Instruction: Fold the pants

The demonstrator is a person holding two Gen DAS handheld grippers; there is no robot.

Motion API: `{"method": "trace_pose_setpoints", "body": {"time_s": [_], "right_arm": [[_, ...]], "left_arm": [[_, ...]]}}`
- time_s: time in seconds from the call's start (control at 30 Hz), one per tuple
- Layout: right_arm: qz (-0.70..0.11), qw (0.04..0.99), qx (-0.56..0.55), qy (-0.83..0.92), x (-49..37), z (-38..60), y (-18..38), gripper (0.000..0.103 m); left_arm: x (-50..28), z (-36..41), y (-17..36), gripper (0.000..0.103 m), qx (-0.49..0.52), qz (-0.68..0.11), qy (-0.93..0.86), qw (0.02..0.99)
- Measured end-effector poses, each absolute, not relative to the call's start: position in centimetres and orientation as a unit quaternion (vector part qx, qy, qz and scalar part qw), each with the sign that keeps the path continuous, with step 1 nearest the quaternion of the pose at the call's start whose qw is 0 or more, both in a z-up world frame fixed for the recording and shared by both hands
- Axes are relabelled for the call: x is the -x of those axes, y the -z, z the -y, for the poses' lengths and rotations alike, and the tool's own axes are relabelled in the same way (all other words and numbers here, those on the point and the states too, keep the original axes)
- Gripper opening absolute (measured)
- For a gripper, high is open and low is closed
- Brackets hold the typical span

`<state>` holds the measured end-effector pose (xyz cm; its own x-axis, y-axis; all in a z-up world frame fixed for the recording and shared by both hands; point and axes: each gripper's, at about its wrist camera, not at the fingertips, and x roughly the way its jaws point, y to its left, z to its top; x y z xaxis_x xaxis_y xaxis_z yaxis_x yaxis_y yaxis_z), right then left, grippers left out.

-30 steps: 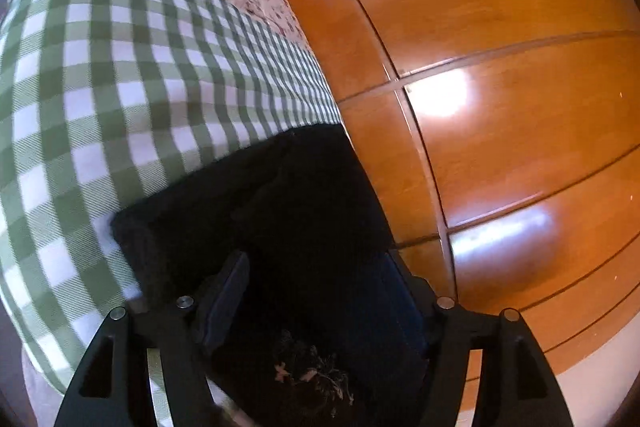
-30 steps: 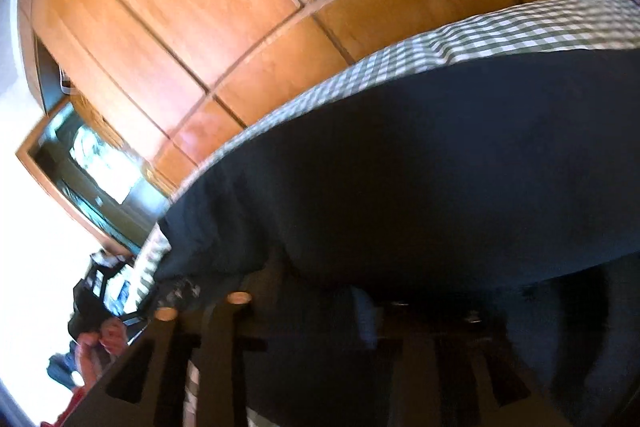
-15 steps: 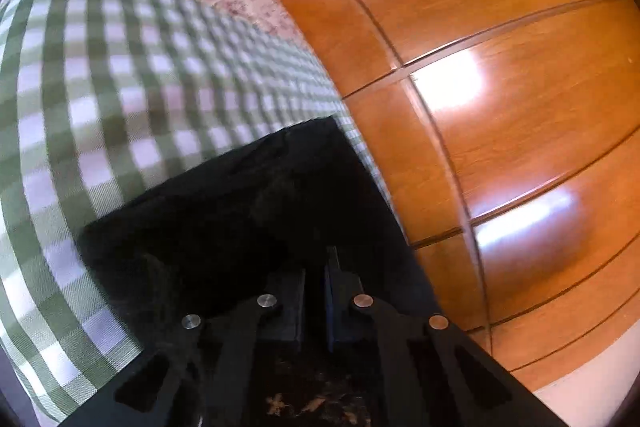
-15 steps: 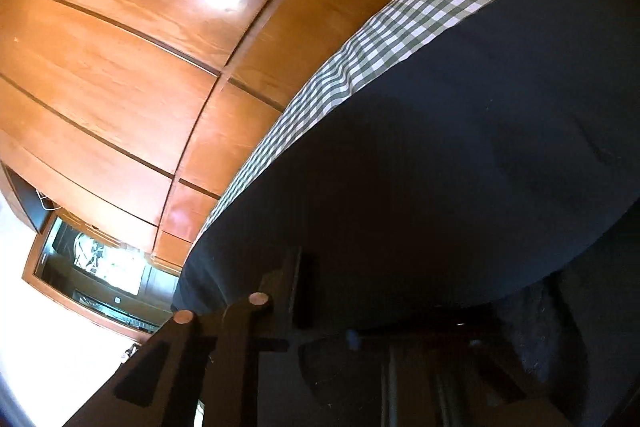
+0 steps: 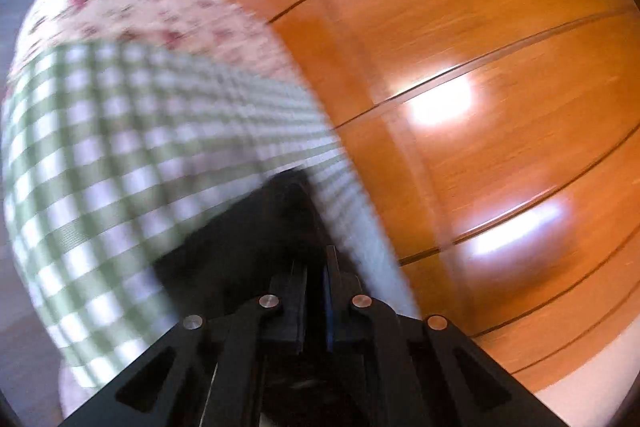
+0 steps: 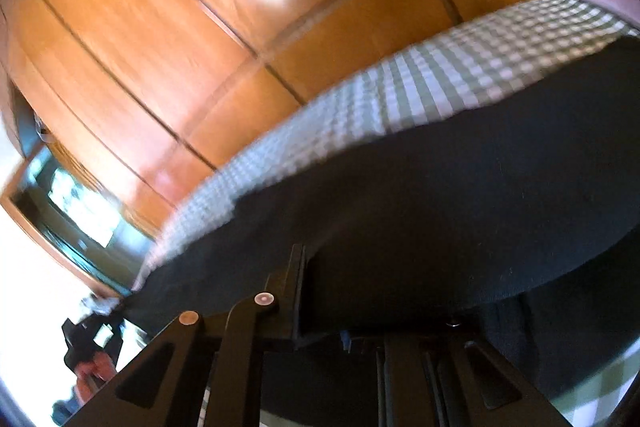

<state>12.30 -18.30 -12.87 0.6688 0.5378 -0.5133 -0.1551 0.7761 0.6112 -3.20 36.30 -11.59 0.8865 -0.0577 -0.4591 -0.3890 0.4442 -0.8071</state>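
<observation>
**Q:** So what does the left wrist view show?

**A:** Blurred by motion, it looks along the left gripper (image 5: 316,267), whose two black fingers stand almost together at the bottom centre. Dark fabric of the pants (image 5: 248,231) runs right up to the tips and appears pinched between them; only a thin slit shows between the pads. The jaws have just been closing, with the cloth between them. The pants spread up and to the left from the tips, lying on a green-and-white checked cloth (image 5: 120,147). Beyond that cloth is a pale floral cover (image 5: 132,3). Glossy orange-brown wooden panels (image 5: 480,67) fill the right half.

**Q:** And the right wrist view?

**A:** Also blurred. The right gripper (image 6: 320,307) sits at the bottom; its left finger (image 6: 294,287) is plain, while the other side is lost in darkness under the cloth. The jaws have just been closing and stand narrow, with a fold of the pants (image 6: 440,207) between them, seemingly gripped. The garment stretches as a broad dark sheet up and to the right of the tips, over the checked cloth (image 6: 400,99). Wooden panels (image 6: 200,7) rise behind. At far lower left, small and unclear, the other gripper (image 6: 92,343) shows, held in a hand
</observation>
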Motion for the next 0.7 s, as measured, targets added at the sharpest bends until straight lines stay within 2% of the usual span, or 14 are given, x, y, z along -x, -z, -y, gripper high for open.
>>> {"method": "trace_pose_setpoints", "body": {"time_s": [0.1,0.17,0.47,0.6,0.7], "right_arm": [[-0.378,0.865,-0.264,-0.196,-11.9,18.2,15.3,0.013],[-0.371,0.868,-0.261,-0.202,-11.8,18.3,15.2,0.013],[-0.315,0.88,-0.282,-0.216,-11.0,19.2,11.5,0.013],[-0.324,0.88,-0.266,-0.225,-10.6,18.5,11.7,0.013],[-0.357,0.868,-0.265,-0.223,-10.7,18.2,13.9,0.013]], "left_arm": [[3.5,-36.5,14.8,0.006,0.513,-0.26,-0.129,0.808],[3.9,-36.6,15.6,0.006,0.521,-0.256,-0.122,0.805],[4.8,-35.8,11.1,0.006,0.522,-0.193,-0.079,0.827],[4.8,-36.0,12.7,0.006,0.52,-0.228,-0.11,0.816],[5.3,-36.3,15.3,0.006,0.534,-0.262,-0.132,0.793]]}}
